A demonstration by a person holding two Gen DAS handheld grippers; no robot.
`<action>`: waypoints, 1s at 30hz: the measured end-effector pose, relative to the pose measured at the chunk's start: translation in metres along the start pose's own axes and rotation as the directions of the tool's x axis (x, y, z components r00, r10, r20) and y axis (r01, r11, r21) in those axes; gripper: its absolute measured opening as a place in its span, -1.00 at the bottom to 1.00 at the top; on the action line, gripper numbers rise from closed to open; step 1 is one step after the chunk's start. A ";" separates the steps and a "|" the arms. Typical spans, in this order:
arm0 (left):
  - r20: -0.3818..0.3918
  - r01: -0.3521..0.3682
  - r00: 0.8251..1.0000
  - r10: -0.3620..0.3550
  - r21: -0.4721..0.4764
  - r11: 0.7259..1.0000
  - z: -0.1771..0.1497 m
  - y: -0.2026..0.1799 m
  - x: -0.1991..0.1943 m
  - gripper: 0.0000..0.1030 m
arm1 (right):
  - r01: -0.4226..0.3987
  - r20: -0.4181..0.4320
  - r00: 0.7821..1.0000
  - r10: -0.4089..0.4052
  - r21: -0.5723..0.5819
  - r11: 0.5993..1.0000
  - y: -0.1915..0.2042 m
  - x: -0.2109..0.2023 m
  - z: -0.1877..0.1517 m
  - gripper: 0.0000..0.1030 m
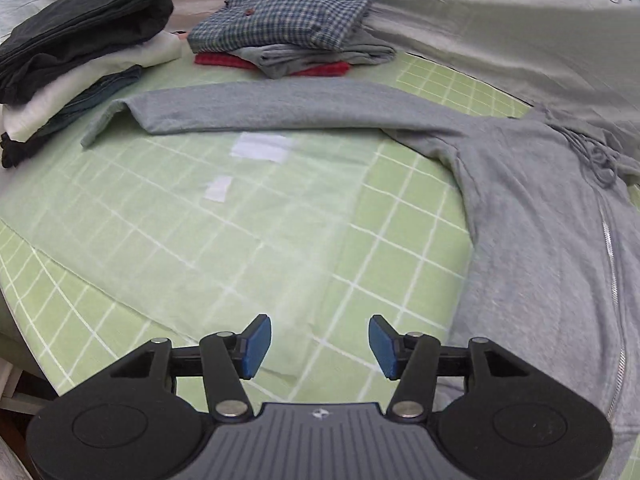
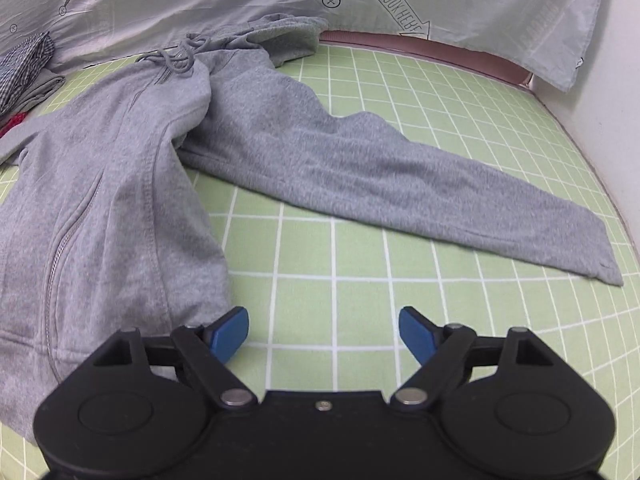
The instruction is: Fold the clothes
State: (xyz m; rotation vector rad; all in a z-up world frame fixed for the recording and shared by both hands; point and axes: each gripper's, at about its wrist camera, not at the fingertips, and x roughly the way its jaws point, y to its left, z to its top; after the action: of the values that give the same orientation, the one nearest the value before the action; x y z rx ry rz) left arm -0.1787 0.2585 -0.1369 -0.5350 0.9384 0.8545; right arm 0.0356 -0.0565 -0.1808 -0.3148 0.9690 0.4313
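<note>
Your left gripper (image 1: 320, 346) and right gripper (image 2: 324, 334) are both wide apart, holding nothing. The grey hoodie (image 2: 132, 184) lies flat, filling the frame's left, sleeves spread.

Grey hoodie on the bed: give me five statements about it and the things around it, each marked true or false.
1. The grey hoodie lies spread with both sleeves out to the sides. True.
2. The right gripper is clamped on a sleeve. False: it is open over the green checked sheet, holding nothing.
3. A plaid shirt tops a folded stack. True.
4. The left gripper holds the hoodie's hem. False: its jaws are open and empty.
5. The dark garment lies under the white one. False: it lies on top.
</note>
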 end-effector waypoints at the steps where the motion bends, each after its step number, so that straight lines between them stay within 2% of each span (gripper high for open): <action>1: -0.009 0.030 1.000 -0.030 0.008 1.000 -0.007 -0.007 -0.002 0.13 | -0.012 -0.001 1.000 0.012 0.015 1.000 -0.002 -0.002 -0.003 0.61; 5: -0.030 0.141 0.990 -0.140 0.021 0.990 -0.026 -0.025 -0.011 0.17 | -0.073 -0.001 0.997 0.073 0.067 0.995 -0.011 -0.010 -0.015 0.61; 7: -0.040 0.173 0.984 -0.171 0.047 0.984 -0.030 -0.034 -0.012 0.33 | -0.098 0.005 0.995 0.098 0.079 0.992 -0.012 -0.012 -0.019 0.61; 13: -0.064 0.208 0.977 -0.202 0.114 0.971 -0.029 -0.056 -0.004 0.33 | -0.151 0.000 0.988 0.153 0.170 0.974 -0.012 -0.011 -0.019 0.60; 18: -0.091 0.223 0.973 -0.211 0.149 0.963 -0.022 -0.067 0.009 0.33 | -0.204 0.022 0.979 0.204 0.196 0.959 -0.009 -0.009 -0.012 0.60; 20: -0.091 0.211 0.976 -0.199 0.158 0.965 -0.022 -0.069 0.014 0.26 | -0.245 0.014 0.969 0.247 0.181 0.953 -0.003 -0.003 -0.009 0.61; 21: -0.086 0.210 0.976 -0.198 0.163 0.964 -0.022 -0.070 0.014 0.17 | -0.266 0.009 0.963 0.269 0.172 0.948 0.000 0.001 -0.008 0.61; 22: -0.083 0.216 0.975 -0.205 0.162 0.963 -0.021 -0.069 0.014 -0.09 | -0.287 0.004 0.957 0.290 0.164 0.944 0.003 0.004 -0.007 0.63; 23: -0.085 0.234 0.971 -0.223 0.154 0.960 -0.021 -0.068 0.013 -0.22 | -0.306 0.003 0.951 0.308 0.142 0.941 0.008 0.006 -0.005 0.47; 24: -0.090 0.256 0.965 -0.245 0.143 0.956 -0.020 -0.065 0.012 -0.54 | -0.330 0.005 0.943 0.332 0.132 0.935 0.011 0.007 -0.003 0.32; 25: -0.093 0.268 0.962 -0.257 0.137 0.954 -0.019 -0.064 0.010 -0.67 | -0.356 0.008 0.934 0.358 0.129 0.925 0.013 0.008 -0.001 -0.04; 26: -0.090 0.261 0.964 -0.251 0.138 0.955 -0.017 -0.063 0.006 -0.72 | -0.379 0.012 0.924 0.381 0.141 0.915 0.014 0.008 0.000 -0.31; 27: -0.078 0.244 0.969 -0.235 0.141 0.960 -0.015 -0.061 0.001 -0.73 | -0.395 0.028 0.918 0.395 0.152 0.906 0.014 0.005 0.000 -0.38; 28: -0.065 0.227 0.973 -0.220 0.141 0.964 -0.012 -0.057 -0.005 -0.74 | -0.409 0.049 0.912 0.407 0.158 0.899 0.014 0.002 -0.001 -0.70; 30: -0.035 0.200 0.980 -0.197 0.115 0.973 -0.005 -0.045 -0.020 -0.76 | -0.458 0.094 0.889 0.449 0.164 0.874 0.013 -0.014 -0.001 -0.70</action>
State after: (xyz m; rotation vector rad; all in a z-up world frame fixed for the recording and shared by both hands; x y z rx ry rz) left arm -0.1505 0.2217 -0.1201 -0.5274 0.9331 0.6094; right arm 0.0214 -0.0488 -0.1700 0.0987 1.0216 0.7713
